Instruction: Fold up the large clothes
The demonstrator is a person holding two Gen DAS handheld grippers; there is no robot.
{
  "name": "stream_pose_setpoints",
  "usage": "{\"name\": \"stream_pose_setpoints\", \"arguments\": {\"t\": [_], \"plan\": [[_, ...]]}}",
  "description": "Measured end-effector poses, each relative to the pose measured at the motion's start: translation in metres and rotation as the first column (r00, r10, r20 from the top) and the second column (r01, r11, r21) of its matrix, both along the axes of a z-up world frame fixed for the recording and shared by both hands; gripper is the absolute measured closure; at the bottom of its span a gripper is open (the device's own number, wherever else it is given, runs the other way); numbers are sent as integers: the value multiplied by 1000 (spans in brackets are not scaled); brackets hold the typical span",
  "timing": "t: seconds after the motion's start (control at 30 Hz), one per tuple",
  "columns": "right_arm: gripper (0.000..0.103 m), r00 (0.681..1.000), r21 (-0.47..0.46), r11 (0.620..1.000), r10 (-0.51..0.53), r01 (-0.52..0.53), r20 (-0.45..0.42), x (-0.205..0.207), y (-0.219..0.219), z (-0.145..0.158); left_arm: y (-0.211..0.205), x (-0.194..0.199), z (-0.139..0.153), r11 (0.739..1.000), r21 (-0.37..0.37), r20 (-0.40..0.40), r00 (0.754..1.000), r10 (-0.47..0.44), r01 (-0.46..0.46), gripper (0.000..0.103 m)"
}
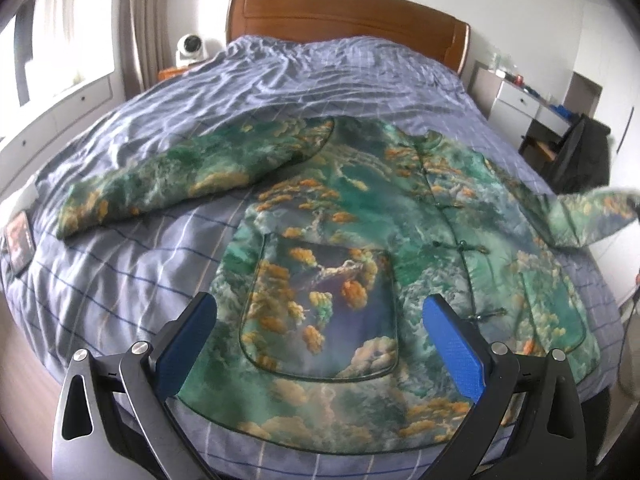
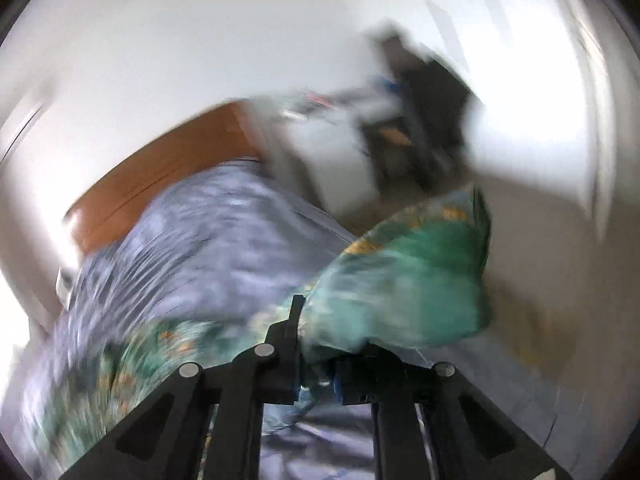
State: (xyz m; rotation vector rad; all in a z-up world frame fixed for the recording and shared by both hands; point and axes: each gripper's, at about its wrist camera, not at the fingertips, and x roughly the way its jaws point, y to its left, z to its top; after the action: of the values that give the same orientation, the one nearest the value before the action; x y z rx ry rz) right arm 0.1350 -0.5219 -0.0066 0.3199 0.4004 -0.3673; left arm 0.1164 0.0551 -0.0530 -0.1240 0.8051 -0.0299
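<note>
A green printed jacket [image 1: 360, 216] lies spread on a blue checked bed [image 1: 224, 92]; wooden headboard [image 1: 344, 16] at twelve o'clock, desk [image 1: 520, 100] at two. Left gripper [image 1: 320, 332] hovers released over the hem. Right gripper [image 2: 316, 376] is clenched on a sleeve [image 2: 408, 280].

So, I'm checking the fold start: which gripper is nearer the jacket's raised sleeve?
Right. The right gripper is shut on the green landscape-print padded jacket's raised sleeve. The left gripper hovers open over the jacket's hem, across from that sleeve.
</note>
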Motion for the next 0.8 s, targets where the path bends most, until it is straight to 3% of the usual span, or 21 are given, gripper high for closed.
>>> {"name": "stream_pose_setpoints", "arguments": {"t": [0.07, 0.13, 0.3, 0.47, 0.53, 0.6, 0.67, 0.73, 0.8], "plan": [[92, 992, -147, 981, 129, -126, 10, 9, 51, 26, 1, -1, 0, 1000, -9, 2, 1000, 3, -3, 1], [92, 969, -249, 939, 246, -239, 0, 19, 97, 40, -1, -3, 0, 1000, -4, 4, 1000, -1, 1, 1], [92, 887, -354, 816, 450, -457, -108, 42, 197, 23, 0, -7, 0, 1000, 16, 4, 1000, -3, 3, 1], [85, 803, -317, 738, 535, -595, -262, 52, 263, -33, 11, -6, -7, 1000, -10, -23, 999, 23, -24, 1], [60, 740, -272, 695, 568, -665, -360, 51, 287, -62, 15, -6, -12, 999, -24, -41, 999, 30, -31, 1], [48, 689, -245, 656, 593, -714, -417, 41, 302, -83, 16, -4, -16, 999, -30, -57, 998, 30, -32, 1], [48, 640, -234, 612, 614, -755, -462, 22, 314, -100, 16, -1, -18, 999, -31, -66, 998, 24, -26, 1], [47, 628, -233, 599, 621, -766, -469, 4, 321, -102, 14, 4, -18, 999, -37, -72, 997, 3, -6, 1], [46, 645, -230, 618, 616, -751, -452, -13, 310, -101, 10, 13, -15, 998, -53, -74, 997, -30, 26, 1]]}}
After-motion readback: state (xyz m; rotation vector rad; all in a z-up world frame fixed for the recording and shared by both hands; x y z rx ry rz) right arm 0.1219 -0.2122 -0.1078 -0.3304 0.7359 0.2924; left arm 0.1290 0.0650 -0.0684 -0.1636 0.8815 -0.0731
